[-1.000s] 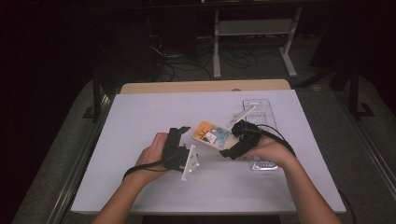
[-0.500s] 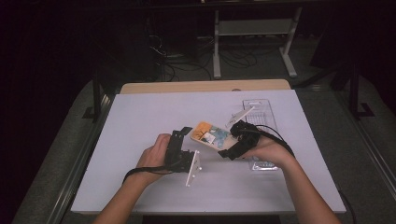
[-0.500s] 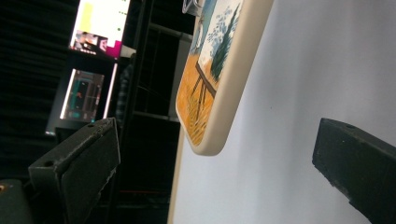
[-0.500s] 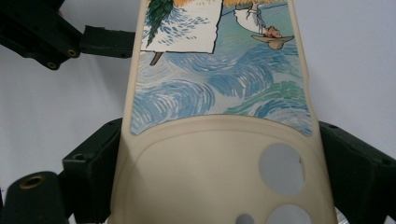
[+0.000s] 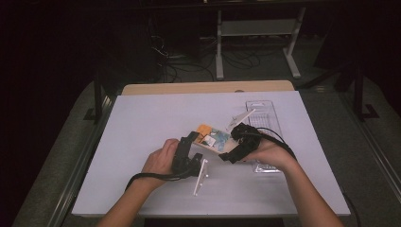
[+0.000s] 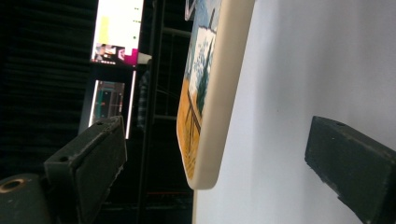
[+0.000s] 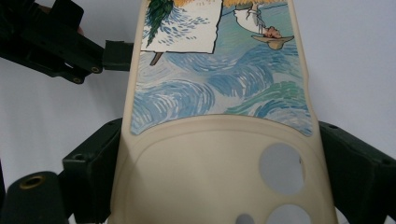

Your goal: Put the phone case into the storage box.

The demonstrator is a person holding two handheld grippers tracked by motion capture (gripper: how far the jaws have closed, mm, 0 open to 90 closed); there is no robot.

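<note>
You see the white table (image 5: 156, 118) evenly lit from above while the room behind it sinks into near black. Soft shadows lie under your forearms. In the left gripper view a bright screen (image 6: 119, 30) glares in the dark, and the near jaws look soft and slightly blurred.

The white table (image 5: 142, 142) is seen from above and behind the person in the high view, facing forward and down, at a distance. The left gripper view is aimed along its jaws, rolled sideways, very close to the edge of the phone case (image 6: 210, 93). The right gripper view is set close over the case's painted back (image 7: 219, 93), facing down its length. The case (image 5: 215, 140) and table are shared by all three; the left gripper (image 7: 70, 46) is caught in the right gripper view.
</note>
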